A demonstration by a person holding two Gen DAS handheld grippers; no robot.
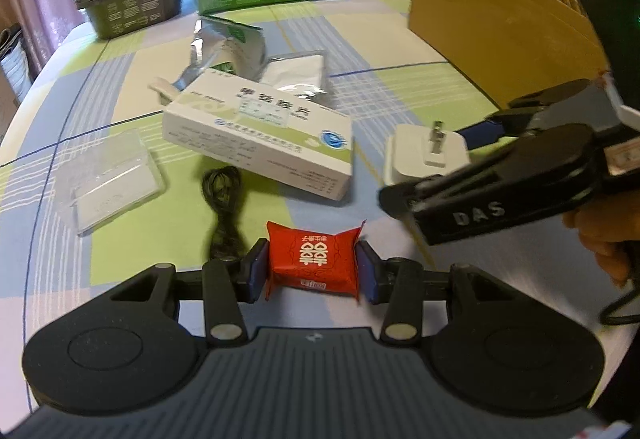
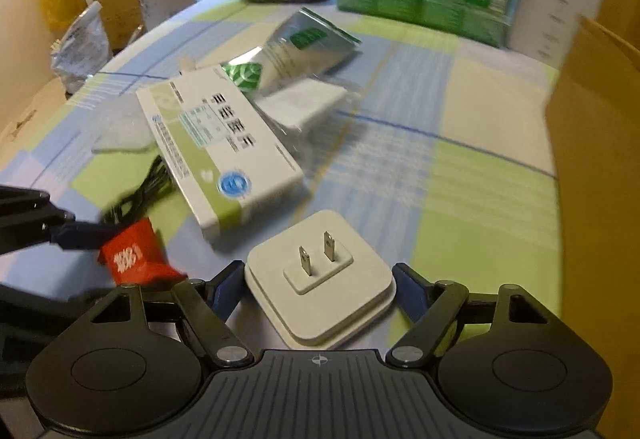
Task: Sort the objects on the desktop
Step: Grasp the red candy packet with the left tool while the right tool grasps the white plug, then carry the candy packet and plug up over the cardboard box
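The red packet [image 1: 314,263] sits squarely between the blue pads of the left gripper [image 1: 312,269], pinched on both sides just above the desk [image 1: 400,39]; the white plug adapter [image 2: 320,277] lies between the fingers of the right gripper [image 2: 320,293], which touch its side edges, prongs upward; whether it is lifted I cannot tell; a hand [image 1: 604,239] grips the right tool, angled in from the desk's right side; the packet is glossy with white characters; a white medicine box [image 1: 260,135] lies mid-desk, a black cable [image 1: 224,207] just beside it, a cardboard box [image 1: 492,31] along the right edge.
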